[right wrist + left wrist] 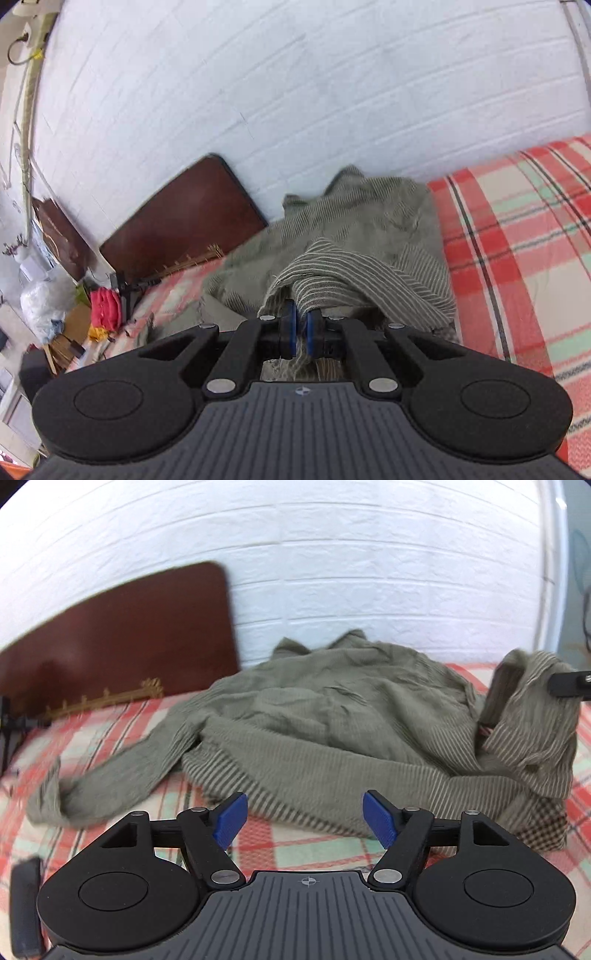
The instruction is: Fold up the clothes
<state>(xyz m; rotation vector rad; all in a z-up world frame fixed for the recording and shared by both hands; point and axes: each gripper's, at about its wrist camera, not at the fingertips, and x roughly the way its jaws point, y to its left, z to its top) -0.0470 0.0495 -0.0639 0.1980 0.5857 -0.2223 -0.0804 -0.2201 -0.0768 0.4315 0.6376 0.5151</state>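
Shirt (332,716) lies crumpled on the bed (295,845), one edge pinched in the right gripper (301,334); the left gripper (304,818), jaws spread, should take the near hem and pull it flat.

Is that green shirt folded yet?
No. The shirt lies crumpled on the bed, one sleeve sprawled out.

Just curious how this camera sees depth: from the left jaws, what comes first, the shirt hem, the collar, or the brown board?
1. Shirt hem, just ahead of the left gripper.
2. Collar, at the shirt's far edge.
3. Brown board, far left, against the wall.
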